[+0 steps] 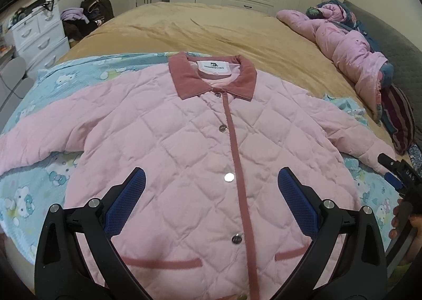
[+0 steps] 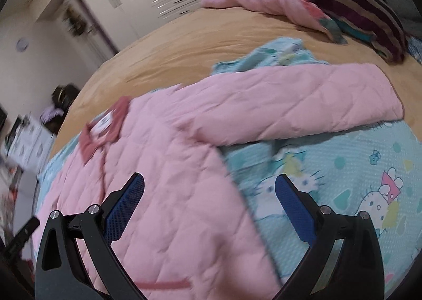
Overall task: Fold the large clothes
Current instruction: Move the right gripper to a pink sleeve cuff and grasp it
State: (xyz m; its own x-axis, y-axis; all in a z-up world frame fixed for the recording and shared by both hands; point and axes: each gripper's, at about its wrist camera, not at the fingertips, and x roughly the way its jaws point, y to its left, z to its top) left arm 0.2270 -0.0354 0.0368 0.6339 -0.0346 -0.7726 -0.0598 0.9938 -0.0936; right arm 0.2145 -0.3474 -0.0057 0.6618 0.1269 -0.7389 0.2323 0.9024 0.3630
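A pink quilted jacket (image 1: pixel 200 141) with a darker pink collar lies flat, buttoned, front up, both sleeves spread out, on a blue cartoon-print sheet (image 1: pixel 34 194). My left gripper (image 1: pixel 211 178) is open and empty above the jacket's lower front. My right gripper (image 2: pixel 209 184) is open and empty above the jacket's (image 2: pixel 163 194) right side edge, with the right sleeve (image 2: pixel 303 110) stretched out ahead. The right gripper also shows in the left wrist view (image 1: pixel 395 173) near the right cuff.
The sheet (image 2: pixel 356 168) covers a tan bedspread (image 1: pixel 211 28). A bundled pink duvet (image 1: pixel 348 46) and a striped pillow (image 2: pixel 369 25) lie at the far right. A white drawer unit (image 1: pixel 39 33) and bags stand at the left, wardrobes behind.
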